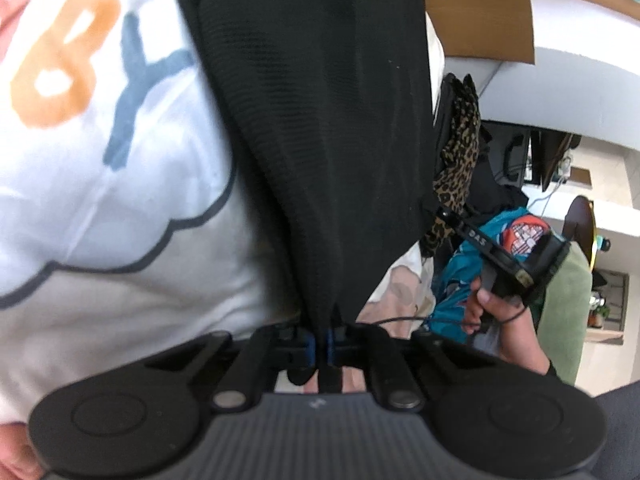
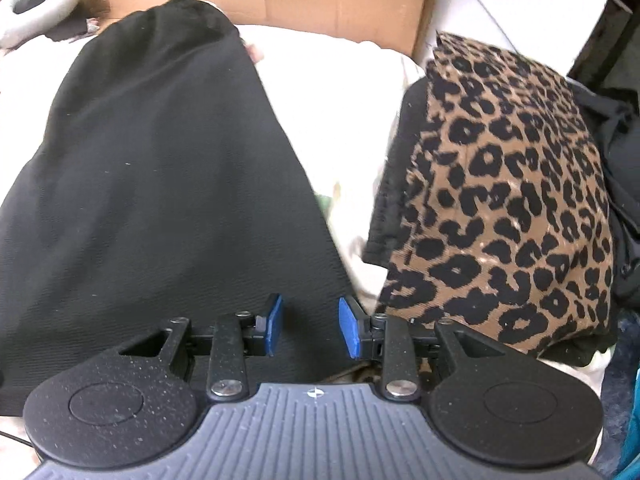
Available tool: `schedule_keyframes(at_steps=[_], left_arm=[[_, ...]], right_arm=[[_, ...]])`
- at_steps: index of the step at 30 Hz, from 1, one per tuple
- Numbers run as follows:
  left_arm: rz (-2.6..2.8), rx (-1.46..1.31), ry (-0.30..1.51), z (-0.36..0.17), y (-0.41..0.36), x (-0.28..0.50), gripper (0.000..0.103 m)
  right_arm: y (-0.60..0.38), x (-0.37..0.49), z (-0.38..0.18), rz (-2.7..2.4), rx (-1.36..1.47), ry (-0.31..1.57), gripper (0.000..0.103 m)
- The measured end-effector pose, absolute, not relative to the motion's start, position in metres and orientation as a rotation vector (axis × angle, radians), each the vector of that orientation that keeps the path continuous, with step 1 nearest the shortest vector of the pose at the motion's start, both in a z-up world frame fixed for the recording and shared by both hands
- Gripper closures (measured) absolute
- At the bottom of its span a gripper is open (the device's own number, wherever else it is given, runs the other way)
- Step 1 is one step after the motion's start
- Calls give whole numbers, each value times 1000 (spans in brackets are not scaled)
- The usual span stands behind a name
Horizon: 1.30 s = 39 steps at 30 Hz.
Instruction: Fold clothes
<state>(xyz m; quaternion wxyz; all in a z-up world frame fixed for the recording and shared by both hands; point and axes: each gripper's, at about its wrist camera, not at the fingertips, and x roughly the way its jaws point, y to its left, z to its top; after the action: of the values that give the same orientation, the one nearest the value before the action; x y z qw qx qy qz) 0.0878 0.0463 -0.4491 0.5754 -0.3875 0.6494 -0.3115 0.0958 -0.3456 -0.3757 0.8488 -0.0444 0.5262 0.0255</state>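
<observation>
on the white fabric [image 1: 120, 200], big letters are showing: an orange "b" and a blue "y", inside a dark cloud-shaped outline; more letters to the left are getting cut by the pic edge, so the full word is not readable. on the right gripper [image 1: 442, 210], seen from the left wrist cam, small white letters "das" are standing on its black finger. no other text is readable.
</observation>
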Motion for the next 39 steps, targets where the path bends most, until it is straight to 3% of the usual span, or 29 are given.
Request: schedule_keyframes(at_steps=[11,21,32,34,36,39], left_arm=[[-756,-929,1523,-428,50,101,98],[-742,-959,1476,-405,78,110,98],[-667,-862,1523,-423,86,105,98],[-656,-850,1524,-425,85,105,98],[-647,-851,1525,-426,84,105,98],[-650,-843,1523,-423,85,105,98]], right_arm=[[-353,126,-399,149,-132,1131,65],[-367,141,-399,165,8,1175,64],[-376,149,-415,209,141,1176,64],[-372,154,-416,223,128,1179,71],[-367,154,-415,247,108,1182,85],[-363,154,-412,239,122,1186,96]])
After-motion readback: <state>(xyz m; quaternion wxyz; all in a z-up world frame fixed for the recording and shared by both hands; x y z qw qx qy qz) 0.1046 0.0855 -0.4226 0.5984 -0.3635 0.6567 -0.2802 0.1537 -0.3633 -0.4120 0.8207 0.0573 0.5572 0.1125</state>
